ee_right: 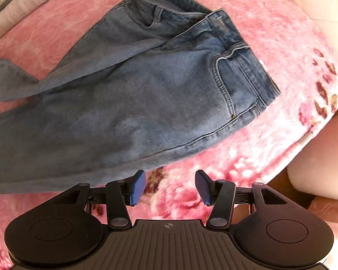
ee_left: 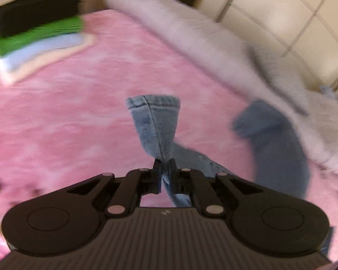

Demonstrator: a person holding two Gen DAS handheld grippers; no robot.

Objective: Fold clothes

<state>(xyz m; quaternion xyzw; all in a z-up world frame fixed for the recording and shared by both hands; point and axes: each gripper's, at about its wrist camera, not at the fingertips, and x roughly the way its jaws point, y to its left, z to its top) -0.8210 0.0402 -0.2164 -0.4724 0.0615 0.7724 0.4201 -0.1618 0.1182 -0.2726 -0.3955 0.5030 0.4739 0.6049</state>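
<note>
A pair of blue jeans [ee_right: 128,94] lies spread on a pink fluffy blanket [ee_right: 270,45], waistband toward the far right in the right wrist view. My left gripper [ee_left: 164,168] is shut on the hem end of one jeans leg [ee_left: 155,121], which stands up above the blanket; the other leg [ee_left: 279,144] trails at the right. My right gripper [ee_right: 170,186] is open, blue pads apart, hovering just off the near edge of the jeans, nothing between its fingers.
A stack of folded clothes [ee_left: 33,24], black over green over pale blue, sits at the far left of the bed. A light fleecy cover [ee_left: 191,33] runs along the bed's far side by a cream padded headboard [ee_left: 293,22]. The blanket's edge [ee_right: 308,135] drops at right.
</note>
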